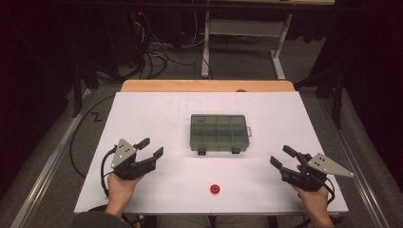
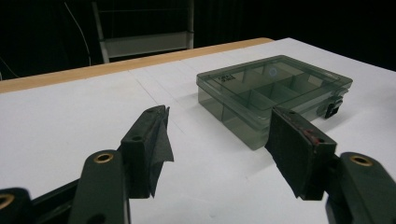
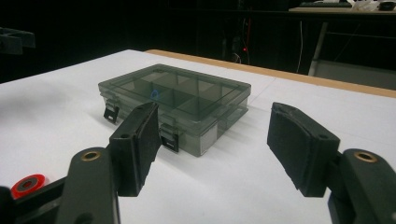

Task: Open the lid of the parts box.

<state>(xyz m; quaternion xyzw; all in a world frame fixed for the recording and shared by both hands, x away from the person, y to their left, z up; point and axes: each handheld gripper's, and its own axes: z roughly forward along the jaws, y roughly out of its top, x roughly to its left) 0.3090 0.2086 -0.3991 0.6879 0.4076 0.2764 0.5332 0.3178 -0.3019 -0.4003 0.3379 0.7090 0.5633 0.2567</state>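
Two sets of jaws are mine, both spread wide with nothing between them. Biggest is the white table (image 1: 142, 118) under me. On it, ahead of both, sits the closed grey box (image 1: 219, 132), well apart from my left gripper (image 1: 151, 147) and right gripper (image 1: 280, 156). Smallest, a red ring (image 1: 215, 189) lies nearer my right jaws, beside them.

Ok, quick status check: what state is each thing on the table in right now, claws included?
Compartment box: lid shut, both front latches down, lying flat mid-table.
Red ring: flat on the table near the front edge, untouched.
Left claw: open, empty, pointing toward the box.
Right claw: open, empty, pointing toward the box.
Table: white sheet over it, wooden edge showing at the far side.
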